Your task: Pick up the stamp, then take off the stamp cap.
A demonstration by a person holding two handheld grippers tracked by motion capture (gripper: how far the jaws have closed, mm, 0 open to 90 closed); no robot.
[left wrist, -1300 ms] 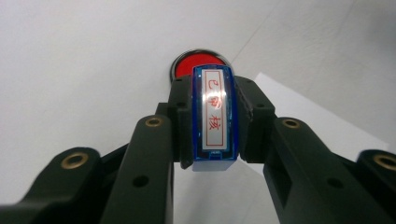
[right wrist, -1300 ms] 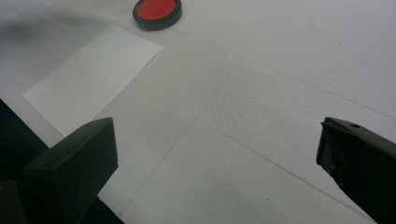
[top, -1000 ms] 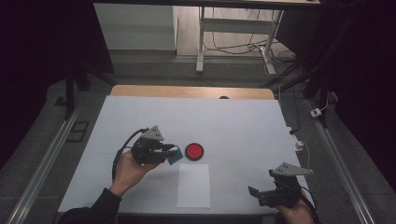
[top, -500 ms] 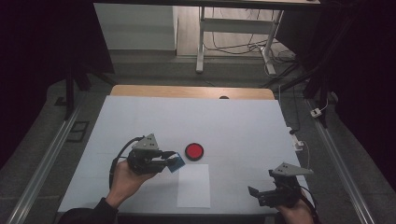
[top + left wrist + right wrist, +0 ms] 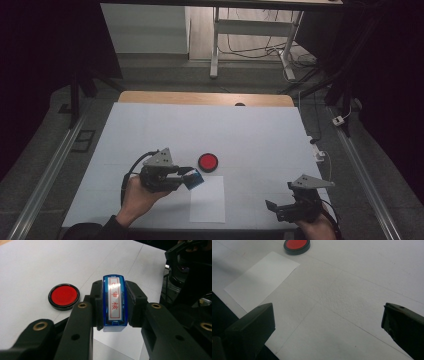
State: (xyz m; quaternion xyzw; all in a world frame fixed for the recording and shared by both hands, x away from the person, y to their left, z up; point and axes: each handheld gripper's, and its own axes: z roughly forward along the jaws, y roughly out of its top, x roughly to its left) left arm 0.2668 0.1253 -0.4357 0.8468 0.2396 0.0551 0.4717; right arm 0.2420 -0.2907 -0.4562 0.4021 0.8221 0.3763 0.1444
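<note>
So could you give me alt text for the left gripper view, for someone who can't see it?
Two black jaws clamp a blue stamp whose silver label with red characters faces the camera, above a white table. A round red ink pad lies to its left, and a white sheet of paper lies under the stamp.

A blue stamp point(image 5: 114, 303) with red characters on a silver label is seen; the ink pad point(image 5: 64, 296) is red, black-rimmed; the paper sheet point(image 5: 207, 198) is white.

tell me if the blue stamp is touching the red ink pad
Apart. In the left gripper view the blue stamp sits clamped in the left claw, with bare white table between it and the red ink pad.
</note>
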